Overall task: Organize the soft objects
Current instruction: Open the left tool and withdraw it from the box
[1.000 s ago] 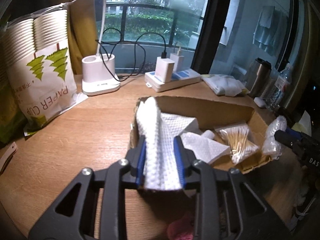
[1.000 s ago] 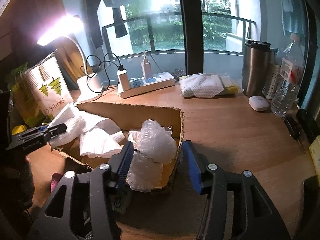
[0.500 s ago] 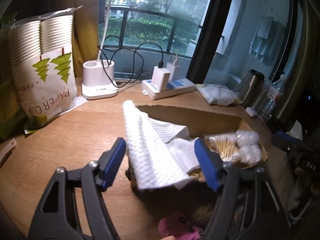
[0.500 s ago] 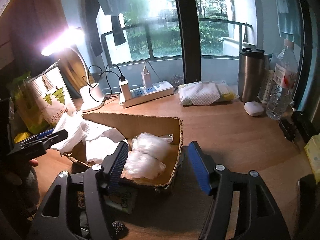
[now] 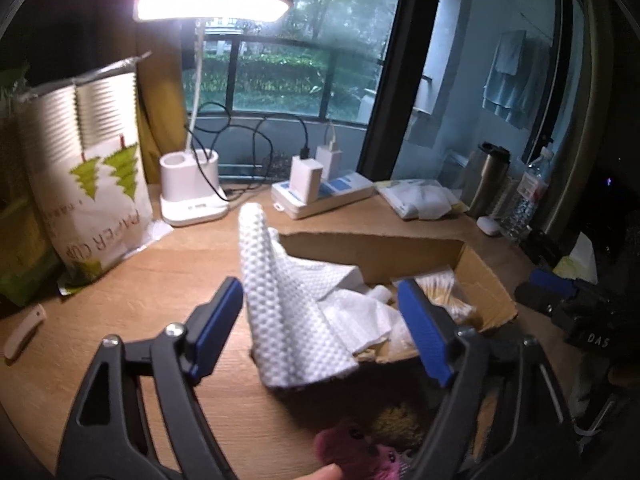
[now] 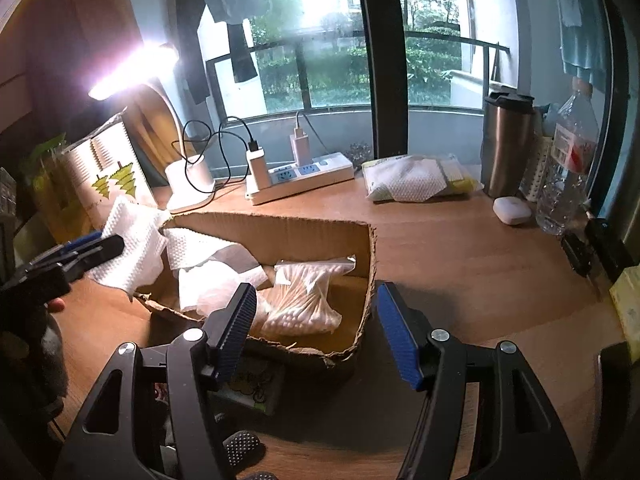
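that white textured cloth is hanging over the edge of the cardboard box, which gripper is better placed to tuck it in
Left. The open left gripper has the white textured cloth right between its fingers at the cardboard box corner. The right gripper, also open, faces the bag of cotton swabs at the opposite end.

Desk lamp (image 5: 191, 184) lit, at back of wooden desk (image 5: 132, 292). Paper-cup bag (image 5: 86, 176) upright at left. Power strip (image 6: 300, 176) with two chargers near window. Steel tumbler (image 6: 506, 144) and water bottle (image 6: 566, 164) at right.

Home desk by a balcony window (image 6: 344, 64): lamp (image 5: 212, 4), power strip (image 6: 300, 178), paper-cup pack (image 5: 92, 184).
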`<state>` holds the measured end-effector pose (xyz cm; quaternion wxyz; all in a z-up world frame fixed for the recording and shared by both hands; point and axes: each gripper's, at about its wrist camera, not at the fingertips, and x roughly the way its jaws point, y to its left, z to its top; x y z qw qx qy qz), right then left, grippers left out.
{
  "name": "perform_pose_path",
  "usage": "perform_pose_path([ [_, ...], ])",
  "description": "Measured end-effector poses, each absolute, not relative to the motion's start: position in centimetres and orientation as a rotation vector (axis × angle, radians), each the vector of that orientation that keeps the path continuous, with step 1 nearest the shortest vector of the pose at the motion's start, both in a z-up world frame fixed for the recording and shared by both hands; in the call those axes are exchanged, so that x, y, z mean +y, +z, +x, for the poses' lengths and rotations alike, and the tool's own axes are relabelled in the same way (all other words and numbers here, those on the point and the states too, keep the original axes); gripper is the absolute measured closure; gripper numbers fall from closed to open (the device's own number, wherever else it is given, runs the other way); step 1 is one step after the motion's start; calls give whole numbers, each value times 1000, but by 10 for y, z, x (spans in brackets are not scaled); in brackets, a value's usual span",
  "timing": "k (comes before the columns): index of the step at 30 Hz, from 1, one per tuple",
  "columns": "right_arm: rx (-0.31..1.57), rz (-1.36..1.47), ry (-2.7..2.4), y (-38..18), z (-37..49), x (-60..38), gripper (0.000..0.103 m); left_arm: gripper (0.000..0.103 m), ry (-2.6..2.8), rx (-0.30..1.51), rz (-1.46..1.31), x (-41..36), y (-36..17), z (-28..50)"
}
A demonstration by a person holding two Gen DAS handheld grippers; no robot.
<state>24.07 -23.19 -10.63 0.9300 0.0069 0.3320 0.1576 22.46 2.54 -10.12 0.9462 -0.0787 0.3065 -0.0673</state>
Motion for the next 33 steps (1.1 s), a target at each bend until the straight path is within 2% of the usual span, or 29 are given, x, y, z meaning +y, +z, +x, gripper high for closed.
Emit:
perform_pose_path([
  [13, 695, 18, 330, -110, 251, -231, 37, 19, -192, 722, -113, 6, -127, 254],
  [21, 704, 28, 336, -115, 258, -230, 37, 19, -131, 682, -94, 29, -118, 251],
  [26, 704, 26, 351, -117, 255, -225, 37, 18, -158, 766, -135, 37, -141, 261],
  [33, 698, 10, 349, -112, 248, -222, 37, 18, -91, 751, -209, 59, -145, 252],
])
